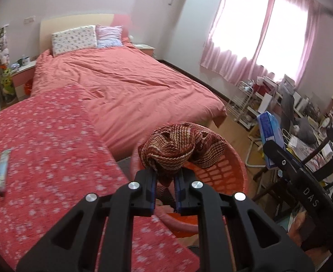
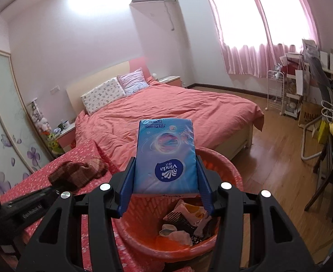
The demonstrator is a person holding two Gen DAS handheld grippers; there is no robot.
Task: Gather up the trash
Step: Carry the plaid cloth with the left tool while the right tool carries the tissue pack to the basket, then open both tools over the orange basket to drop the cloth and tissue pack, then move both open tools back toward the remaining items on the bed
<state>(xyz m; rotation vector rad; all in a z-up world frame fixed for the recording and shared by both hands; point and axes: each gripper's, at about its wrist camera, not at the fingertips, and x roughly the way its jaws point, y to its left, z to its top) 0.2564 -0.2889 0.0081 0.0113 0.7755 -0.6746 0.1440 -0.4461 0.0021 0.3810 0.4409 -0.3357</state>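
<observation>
Right gripper [image 2: 166,176] clamps one blue tissue pack [image 2: 165,156] with the word "Vinda" in white, held above one orange basket [image 2: 223,172] that has crumpled trash inside. Left gripper [image 1: 164,179], nearly shut, pinches one striped cloth [image 1: 180,145] over the basket rim. Two pillows [image 1: 74,38] lie on the bed [image 1: 125,83]. "DAS" is printed on the right gripper's side.

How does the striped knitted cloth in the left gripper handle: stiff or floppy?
Probably floppy: the knitted cloth bunches and droops from the left gripper, pinched at one fold. Likely light, since that small pinch carries it. It may snag the orange basket rim when dropped.
</observation>
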